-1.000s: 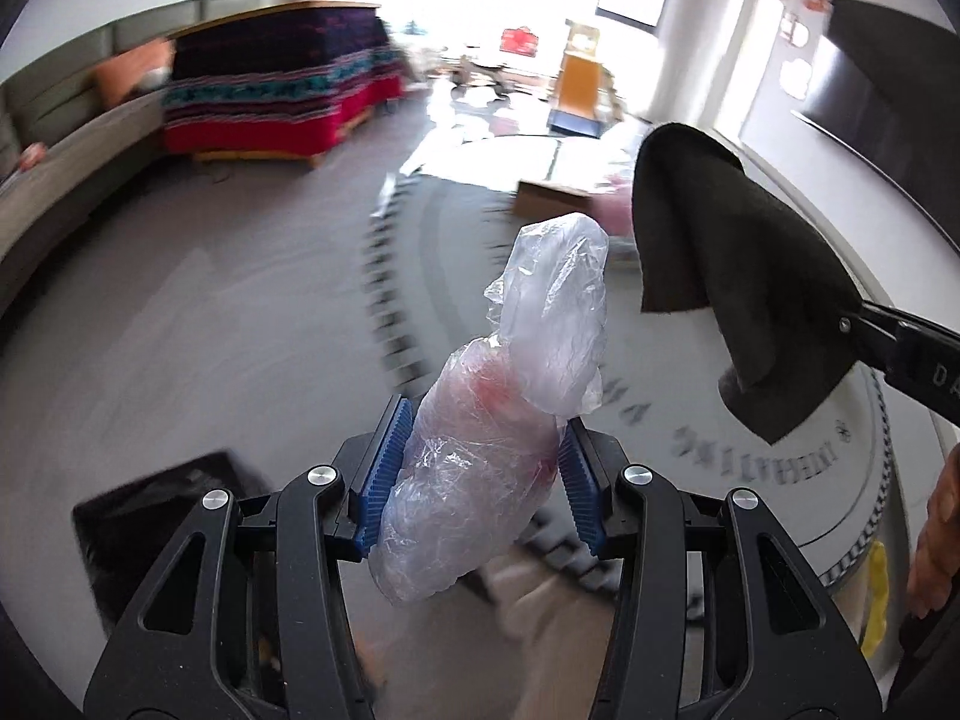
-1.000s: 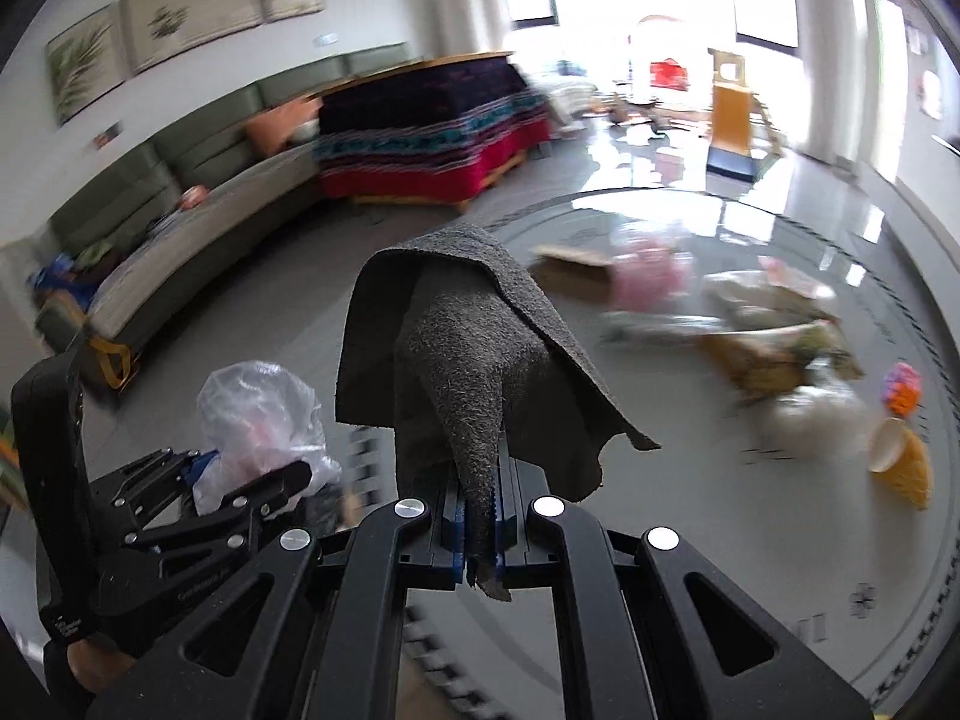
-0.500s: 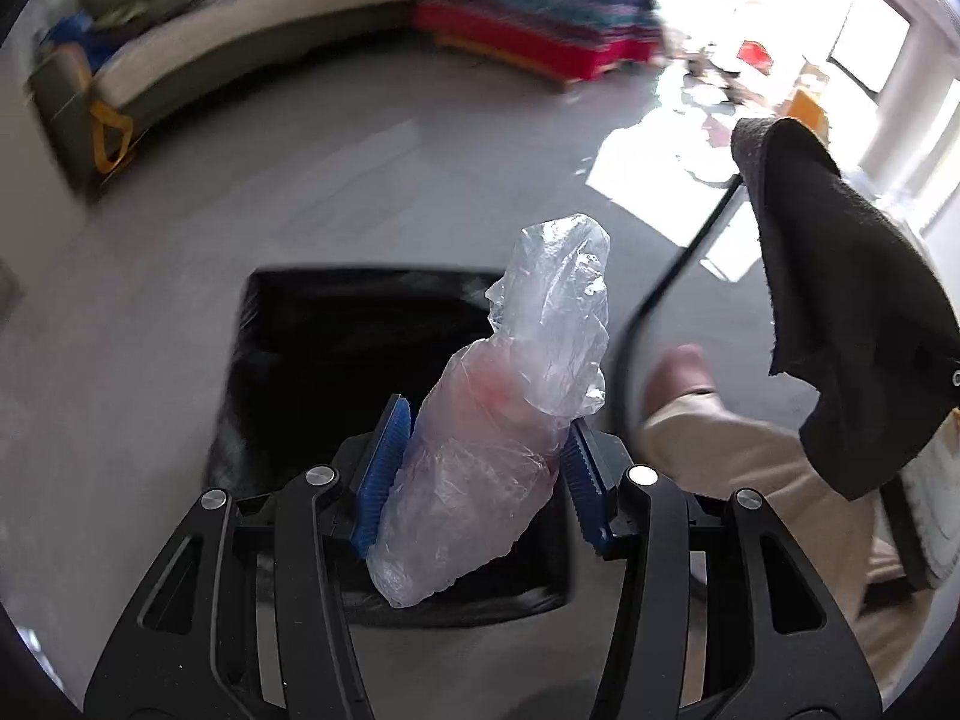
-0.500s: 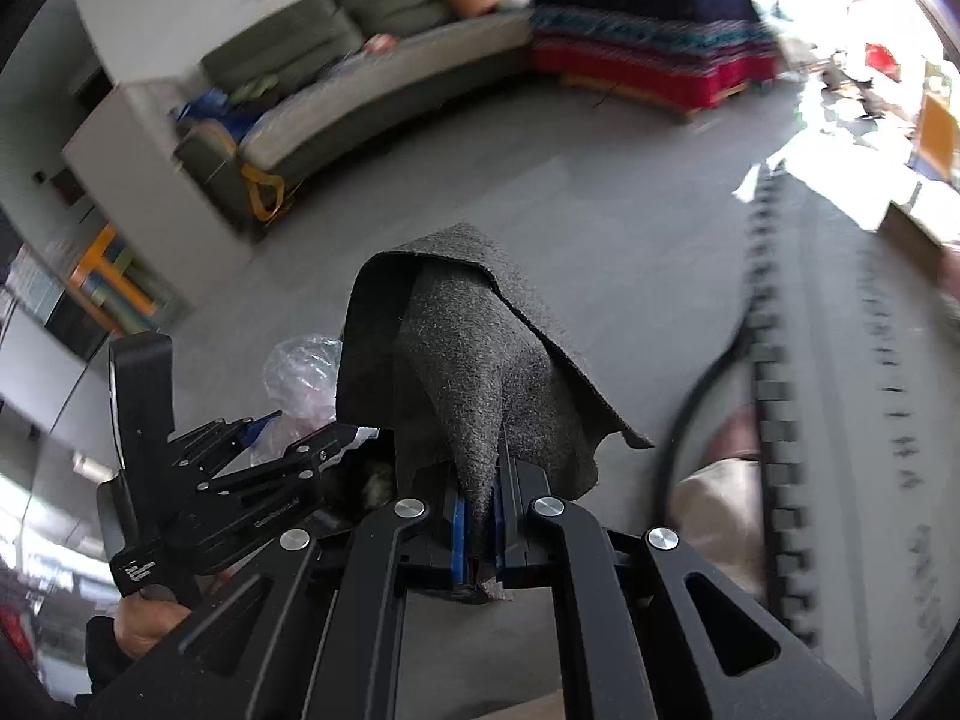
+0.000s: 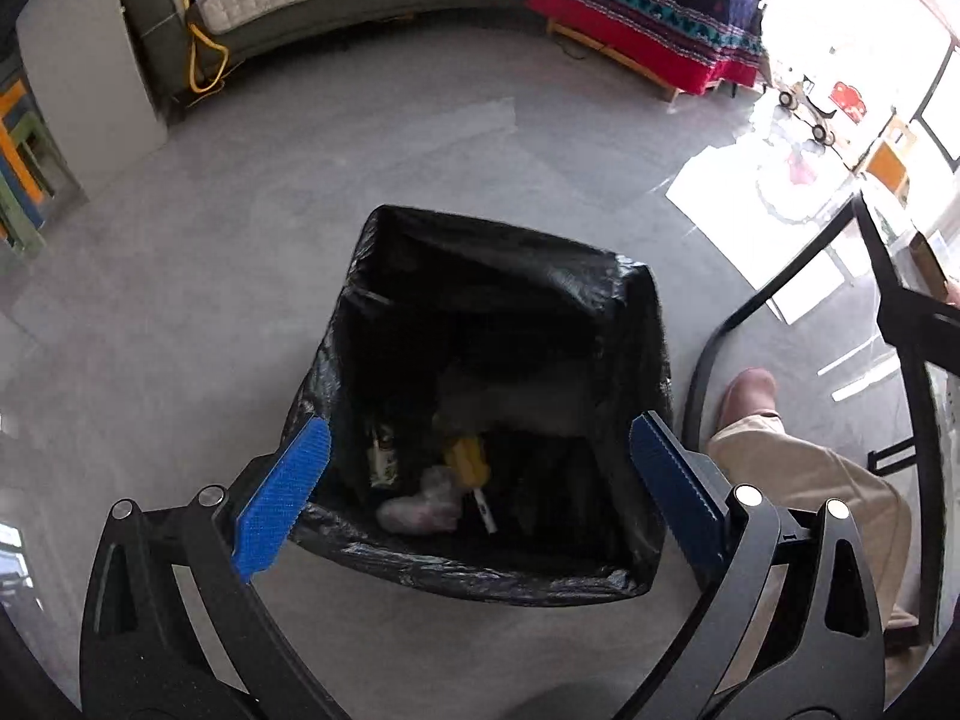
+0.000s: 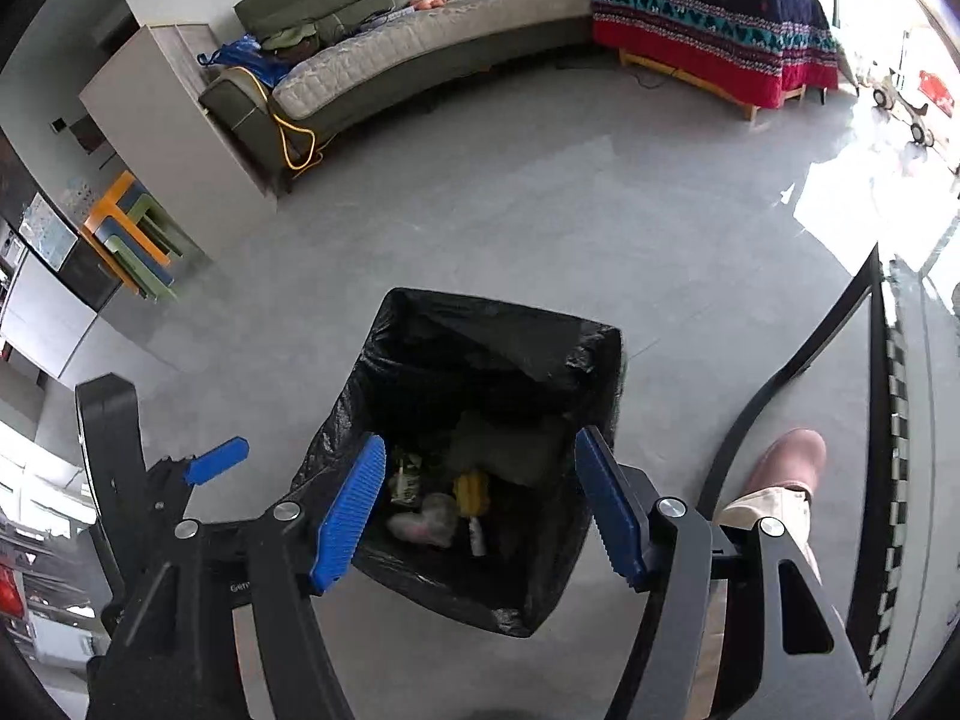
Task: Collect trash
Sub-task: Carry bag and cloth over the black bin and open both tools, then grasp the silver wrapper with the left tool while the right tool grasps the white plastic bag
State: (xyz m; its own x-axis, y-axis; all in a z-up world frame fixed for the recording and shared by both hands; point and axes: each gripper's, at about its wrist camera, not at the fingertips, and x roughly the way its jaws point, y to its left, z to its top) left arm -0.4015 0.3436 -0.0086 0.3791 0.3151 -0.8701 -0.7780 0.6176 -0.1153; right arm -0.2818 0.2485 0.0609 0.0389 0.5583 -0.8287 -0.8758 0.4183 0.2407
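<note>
A bin lined with a black bag (image 5: 630, 294) stands on the grey floor, also in the right wrist view (image 6: 540, 330). Inside lie the clear plastic bag (image 5: 420, 510), a grey cloth (image 6: 510, 444), a yellow item (image 5: 468, 456) and other scraps. My left gripper (image 5: 480, 480) is open and empty right above the bin's near side. My right gripper (image 6: 480, 510) is open and empty above the bin too. The left gripper's blue pad (image 6: 216, 459) shows at the left of the right wrist view.
A person's leg and pink shoe (image 5: 750, 390) stand right of the bin. A black table frame (image 5: 900, 300) rises at the right. A long sofa (image 6: 390, 60) and a covered bench (image 6: 720, 30) line the far wall. Stacked stools (image 6: 132, 234) stand at left.
Both grippers opened over the bin. The clear plastic bag left my left gripper and the grey cloth left my right gripper; both now lie inside the bin.
</note>
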